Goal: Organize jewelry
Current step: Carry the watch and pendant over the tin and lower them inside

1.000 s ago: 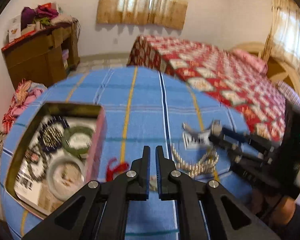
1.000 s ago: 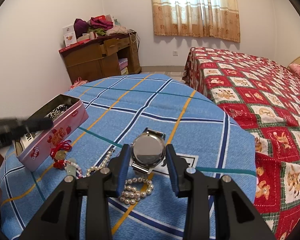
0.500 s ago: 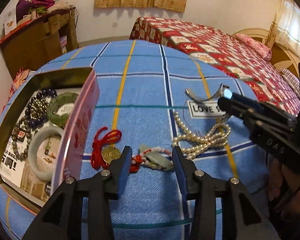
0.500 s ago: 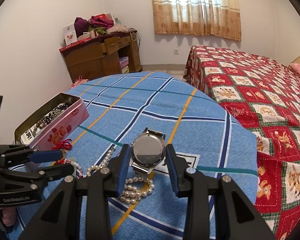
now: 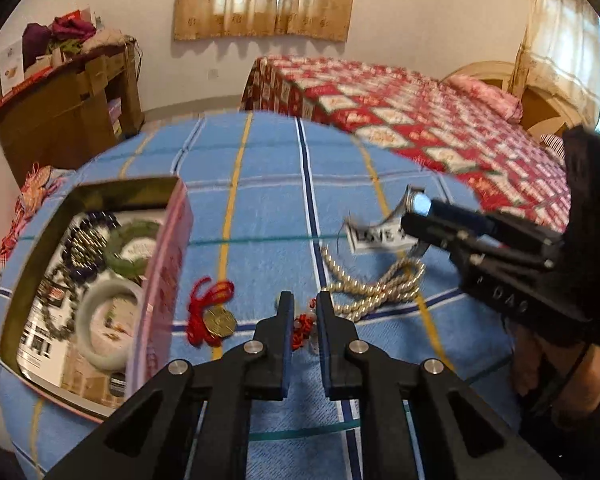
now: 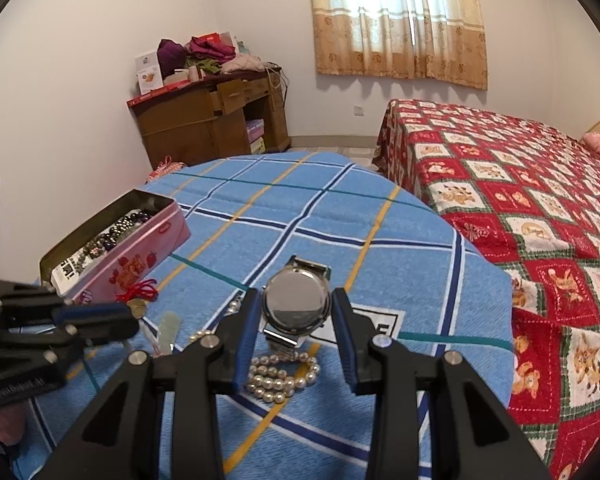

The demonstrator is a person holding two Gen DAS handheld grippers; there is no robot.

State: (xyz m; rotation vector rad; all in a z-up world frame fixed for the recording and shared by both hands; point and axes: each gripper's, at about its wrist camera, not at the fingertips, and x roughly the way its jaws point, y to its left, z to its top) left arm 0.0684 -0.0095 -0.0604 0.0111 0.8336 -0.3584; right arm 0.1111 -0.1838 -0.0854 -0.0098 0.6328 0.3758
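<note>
**Watch held in one gripper, red-knotted pendant pinched in the other**

We read "LOVE" on a white cloth label sewn to the blue plaid cloth covering the surface; the letters after it are hidden. The pink rectangular tin box carries red printed figures and small writing on its side, too small for us to read. Printed paper with dark lettering lines its floor, blurred.

Inside the tin box we see a pale white jade bangle, a green jade bangle, and dark purple bead bracelets, all lying flat and touching one another.

Our right gripper has its jaws partly apart and closed onto the round case of a silver metal-band wristwatch, which stands upright between the blue pads, its band reaching down toward a coiled white pearl necklace on the cloth.

Our left gripper has its jaws nearly together, with only a narrow gap, pinched on the red knotted cord of a pale green pendant charm low over the cloth. Just to its left lies a gold coin charm on a red cord, beside the tin box's pink wall. The pearl necklace lies just right of the left gripper.

A wooden desk piled with clothes and a bed with a red patterned cover stand beyond.
</note>
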